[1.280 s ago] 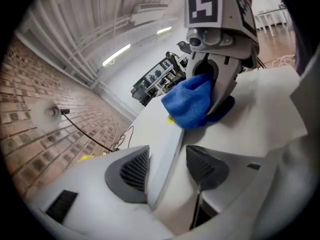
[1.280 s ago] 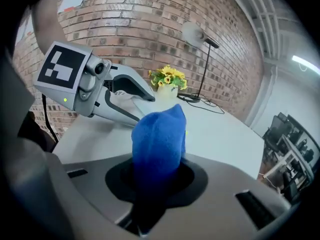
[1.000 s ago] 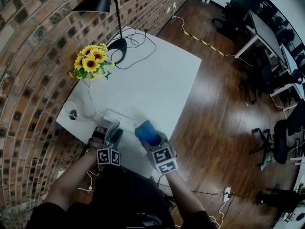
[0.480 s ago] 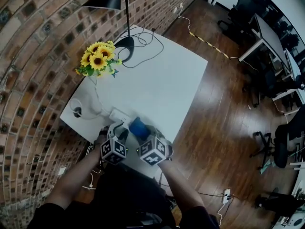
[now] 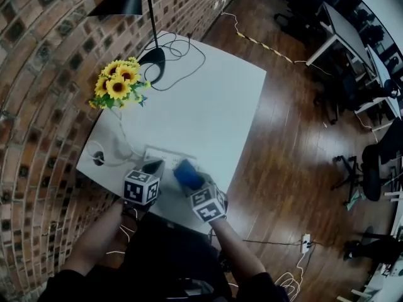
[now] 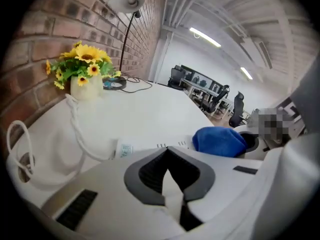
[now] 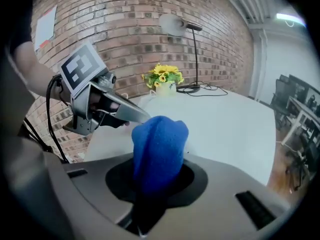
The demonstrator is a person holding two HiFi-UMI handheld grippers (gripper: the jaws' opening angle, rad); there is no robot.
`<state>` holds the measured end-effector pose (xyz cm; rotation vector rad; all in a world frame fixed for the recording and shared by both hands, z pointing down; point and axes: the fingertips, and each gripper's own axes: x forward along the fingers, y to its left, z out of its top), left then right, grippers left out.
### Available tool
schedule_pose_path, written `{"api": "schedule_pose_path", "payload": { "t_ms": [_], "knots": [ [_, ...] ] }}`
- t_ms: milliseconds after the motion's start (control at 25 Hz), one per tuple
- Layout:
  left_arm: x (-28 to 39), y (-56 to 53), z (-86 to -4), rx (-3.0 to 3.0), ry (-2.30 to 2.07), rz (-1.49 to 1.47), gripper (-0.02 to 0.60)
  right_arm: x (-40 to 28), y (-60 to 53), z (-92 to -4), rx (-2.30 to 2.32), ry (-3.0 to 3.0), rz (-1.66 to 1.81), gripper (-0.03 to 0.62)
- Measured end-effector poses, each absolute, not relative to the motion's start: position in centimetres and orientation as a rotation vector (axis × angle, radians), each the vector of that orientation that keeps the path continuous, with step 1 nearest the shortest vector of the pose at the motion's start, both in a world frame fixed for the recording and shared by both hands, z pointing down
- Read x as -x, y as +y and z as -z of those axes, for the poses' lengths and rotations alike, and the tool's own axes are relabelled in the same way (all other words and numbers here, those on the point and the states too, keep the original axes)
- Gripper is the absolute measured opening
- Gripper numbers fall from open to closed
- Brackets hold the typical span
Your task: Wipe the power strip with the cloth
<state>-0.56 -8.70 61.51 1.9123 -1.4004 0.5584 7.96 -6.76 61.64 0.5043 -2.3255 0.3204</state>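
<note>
Right gripper (image 5: pixel 194 182), low in the frame, pinches the soft-looking, light blue cloth (image 5: pixel 187 172) by its bunched end; left gripper (image 5: pixel 153 166) has just closed empty near the rigid power strip (image 5: pixel 169 155).

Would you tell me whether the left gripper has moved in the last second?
Yes: the left gripper has rolled and edged forward toward the power strip, its jaws just closed on nothing.

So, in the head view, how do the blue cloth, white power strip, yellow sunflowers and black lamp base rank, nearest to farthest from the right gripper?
1. Blue cloth: clamped in the right gripper.
2. White power strip: just beyond the cloth, slightly left.
3. Yellow sunflowers: farther off, to the left.
4. Black lamp base: farthest, at the far end.
</note>
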Motion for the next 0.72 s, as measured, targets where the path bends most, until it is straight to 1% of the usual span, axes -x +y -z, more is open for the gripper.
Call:
{"api": "schedule_pose_path", "payload": {
  "t_ms": [160, 440, 720],
  "knots": [
    [1.4, -8.9, -61.2, -2.026, -1.4, -0.608, 0.006, -7.9, -8.6, -62.6, -0.579, -2.294, -0.242, 0.083],
    [4.0, -8.7, -61.8, -1.927, -1.361, -0.447, 0.006, -8.0, -11.7, -64.3, -0.674, -2.264, -0.331, 0.084],
    [5.3, -11.4, -57.9, -2.048, -1.354, -0.36, 0.003, -8.1, -12.0, -64.1, -0.731, -2.276, -0.375, 0.085]
  ]
}}
